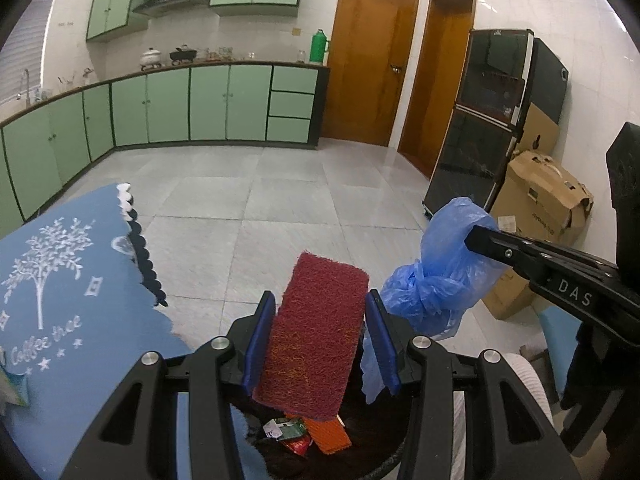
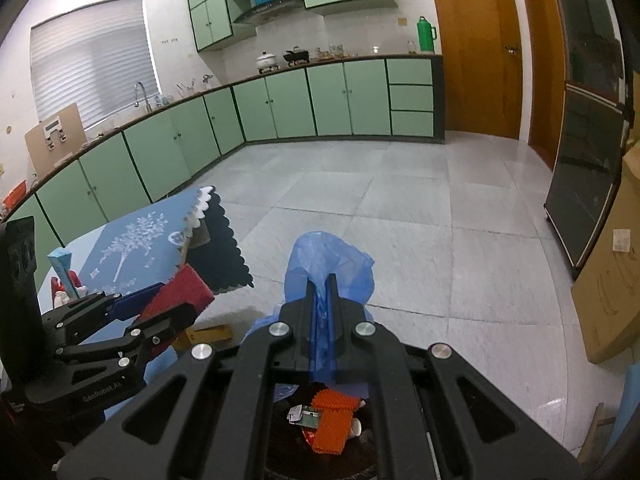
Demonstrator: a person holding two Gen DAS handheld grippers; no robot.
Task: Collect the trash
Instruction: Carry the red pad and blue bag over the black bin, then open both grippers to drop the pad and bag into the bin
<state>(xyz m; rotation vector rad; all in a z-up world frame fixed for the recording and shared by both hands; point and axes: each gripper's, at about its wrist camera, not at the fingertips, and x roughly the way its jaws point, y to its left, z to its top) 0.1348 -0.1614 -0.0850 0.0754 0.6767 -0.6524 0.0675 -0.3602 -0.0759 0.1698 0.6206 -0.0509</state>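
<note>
Left gripper (image 1: 320,344) clamps red scouring pad (image 1: 316,328), right gripper (image 2: 325,280) pinches blue plastic bag (image 2: 320,256)

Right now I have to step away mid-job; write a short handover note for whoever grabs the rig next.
Left claw: shut on the dark red scouring pad, held above the dark bin.
Right claw: shut on the blue plastic bag, knotted, also over the bin.
Done: an orange pad and some wrappers already lie in the bin.
Left: release the pad into the bin. What the bag is for I cannot tell. A few items remain on the blue tablecloth; check them.
</note>
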